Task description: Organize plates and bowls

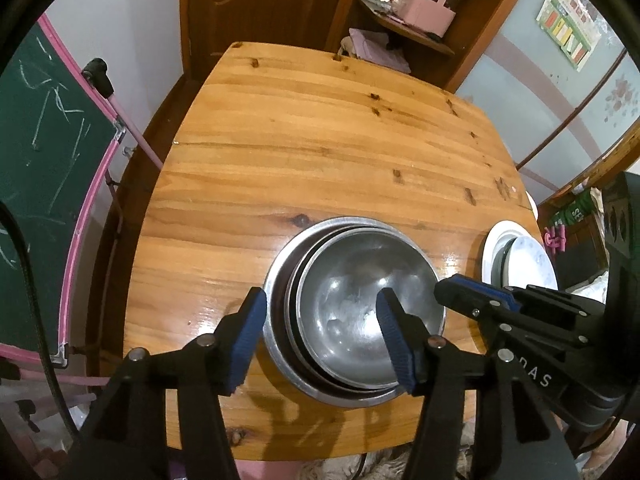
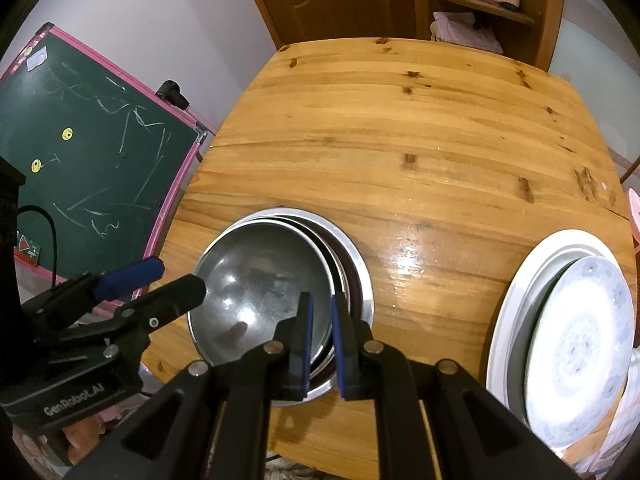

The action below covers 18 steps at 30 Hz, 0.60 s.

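Note:
A stack of nested steel bowls (image 1: 352,308) sits near the front of the wooden table (image 1: 320,140); it also shows in the right wrist view (image 2: 264,292). My left gripper (image 1: 322,340) is open, its fingers straddling the left side of the stack. My right gripper (image 2: 321,340) is shut on the right rim of the top steel bowl; it shows in the left wrist view (image 1: 472,292). A stack of white plates (image 2: 568,332) with a patterned plate on top lies at the right edge; it also shows in the left wrist view (image 1: 516,256).
A green chalkboard with a pink frame (image 2: 80,160) stands left of the table. A wooden door (image 1: 260,4) and a shelf unit with a pink container (image 1: 432,4) stand behind the table's far edge.

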### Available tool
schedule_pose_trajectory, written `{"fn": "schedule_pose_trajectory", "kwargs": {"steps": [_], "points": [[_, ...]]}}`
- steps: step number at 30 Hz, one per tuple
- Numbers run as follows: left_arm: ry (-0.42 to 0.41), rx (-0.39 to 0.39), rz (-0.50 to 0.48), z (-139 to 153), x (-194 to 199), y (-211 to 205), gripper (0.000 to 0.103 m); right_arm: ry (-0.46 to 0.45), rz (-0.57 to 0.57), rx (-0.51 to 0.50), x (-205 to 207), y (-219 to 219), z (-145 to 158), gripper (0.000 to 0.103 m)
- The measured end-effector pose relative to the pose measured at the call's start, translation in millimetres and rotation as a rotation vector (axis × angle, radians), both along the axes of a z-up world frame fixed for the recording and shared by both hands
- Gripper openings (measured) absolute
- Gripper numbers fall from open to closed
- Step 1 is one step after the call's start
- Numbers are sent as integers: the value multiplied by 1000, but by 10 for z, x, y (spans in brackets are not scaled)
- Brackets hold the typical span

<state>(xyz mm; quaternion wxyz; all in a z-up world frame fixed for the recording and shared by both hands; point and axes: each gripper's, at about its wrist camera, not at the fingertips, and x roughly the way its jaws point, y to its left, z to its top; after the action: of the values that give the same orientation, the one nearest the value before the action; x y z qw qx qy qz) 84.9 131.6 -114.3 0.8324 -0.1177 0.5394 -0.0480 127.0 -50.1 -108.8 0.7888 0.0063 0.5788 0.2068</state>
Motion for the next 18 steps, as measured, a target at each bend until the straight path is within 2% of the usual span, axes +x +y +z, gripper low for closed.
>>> {"fn": "schedule_pose_trajectory", "kwargs": {"steps": [4, 12, 18], "points": [[-21, 3, 14, 60, -24, 23, 64, -6, 4, 8, -15, -22, 31, 9], [-47, 5, 14, 183, -57, 41, 65, -40, 2, 41, -62, -66, 177, 9], [-88, 8, 13, 365, -82, 40, 76, -85, -15, 71, -82, -152, 380, 9]]}}
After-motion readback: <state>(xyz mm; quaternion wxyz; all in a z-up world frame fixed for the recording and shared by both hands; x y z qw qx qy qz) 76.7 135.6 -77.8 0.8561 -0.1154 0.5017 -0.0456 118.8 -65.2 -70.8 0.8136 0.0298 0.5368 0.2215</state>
